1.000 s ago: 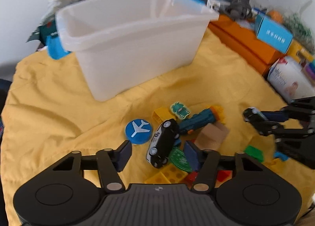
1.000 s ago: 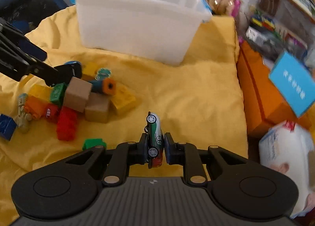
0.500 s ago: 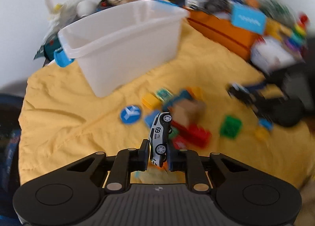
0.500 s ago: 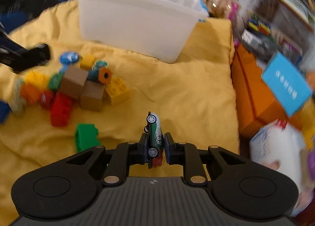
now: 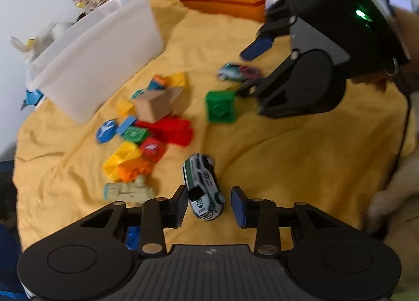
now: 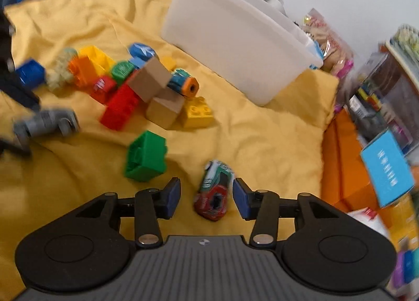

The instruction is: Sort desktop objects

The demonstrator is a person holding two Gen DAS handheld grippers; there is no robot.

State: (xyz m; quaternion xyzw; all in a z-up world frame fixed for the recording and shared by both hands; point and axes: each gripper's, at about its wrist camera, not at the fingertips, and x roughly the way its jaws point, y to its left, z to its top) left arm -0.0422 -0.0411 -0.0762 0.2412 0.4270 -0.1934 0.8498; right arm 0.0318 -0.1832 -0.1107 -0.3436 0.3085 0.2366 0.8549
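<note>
Two toy cars (image 5: 203, 190) (image 6: 215, 194), two wooden cubes (image 6: 149, 78) (image 6: 165, 110), one green brick (image 6: 145, 156), one white bin (image 6: 235, 47).

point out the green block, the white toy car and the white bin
green block (image 6: 145, 156), right wrist view, on its open side
white toy car (image 5: 203, 190), left wrist view, on its roof
white bin (image 6: 235, 47), right wrist view, on its long side wall

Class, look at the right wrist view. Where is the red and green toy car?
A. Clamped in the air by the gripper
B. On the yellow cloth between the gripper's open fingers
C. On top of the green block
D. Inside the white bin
B: the red and green toy car lies on the yellow cloth, untouched, as the right gripper opens.
</note>
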